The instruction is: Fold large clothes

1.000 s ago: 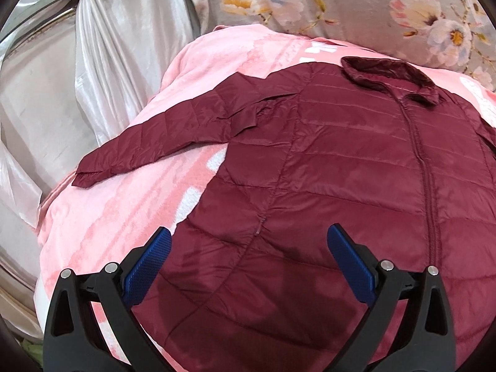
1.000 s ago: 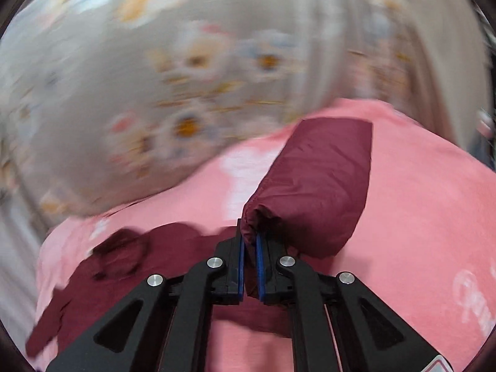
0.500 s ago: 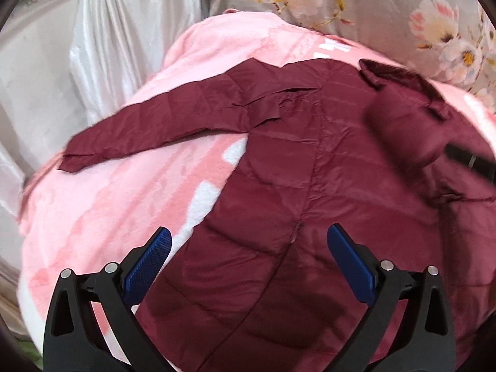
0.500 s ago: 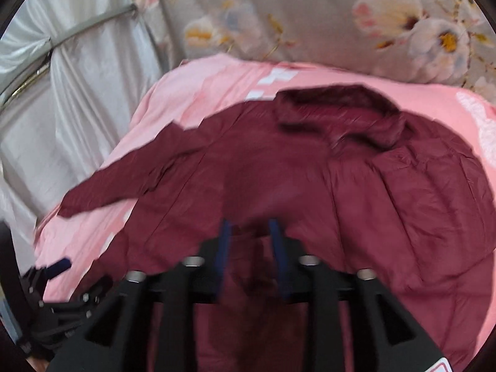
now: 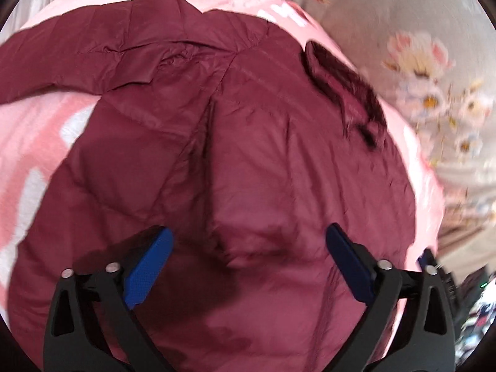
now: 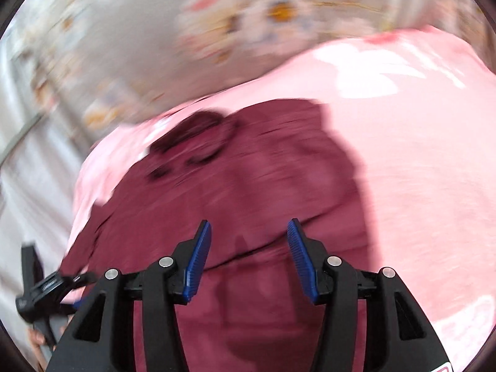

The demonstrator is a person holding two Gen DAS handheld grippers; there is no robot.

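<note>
A maroon quilted jacket (image 5: 248, 161) lies spread on a pink blanket (image 5: 34, 142) directly ahead of the left gripper (image 5: 248, 266), whose jaws gape wide and empty. The right gripper (image 6: 249, 259) hovers over it, parted and empty. Beyond, floral fabric (image 6: 217, 21) drapes; pale sheeting (image 6: 28, 167) hangs left.

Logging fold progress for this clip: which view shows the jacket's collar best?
The left wrist view. The collar lies at the top of the jacket, fairly sharp against the pink blanket. In the right wrist view the collar is smeared by motion blur.
</note>
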